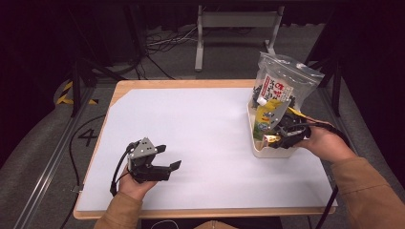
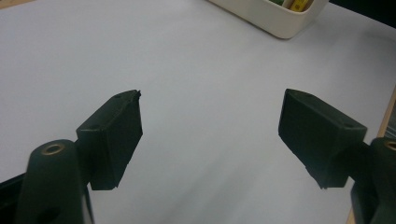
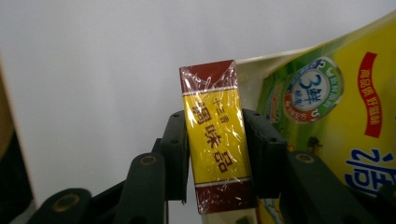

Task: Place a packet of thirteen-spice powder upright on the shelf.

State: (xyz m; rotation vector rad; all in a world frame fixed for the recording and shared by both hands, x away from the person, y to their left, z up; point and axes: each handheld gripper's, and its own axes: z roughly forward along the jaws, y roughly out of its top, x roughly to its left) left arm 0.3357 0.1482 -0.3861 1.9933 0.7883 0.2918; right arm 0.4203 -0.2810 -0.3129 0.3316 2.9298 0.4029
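Observation:
My right gripper is shut on a small yellow and dark red box wrapped in clear film, held over the near end of the cream tray. A yellow-green pouch and a clear bag with a red and white label stand in that tray. My left gripper rests low over the white table sheet at the front left, jaws wide open, nothing between them.
The cream tray's corner lies ahead of the left gripper. The white sheet covers a wooden table. Beyond the table stand a metal frame and floor cables. Dark stands flank both sides.

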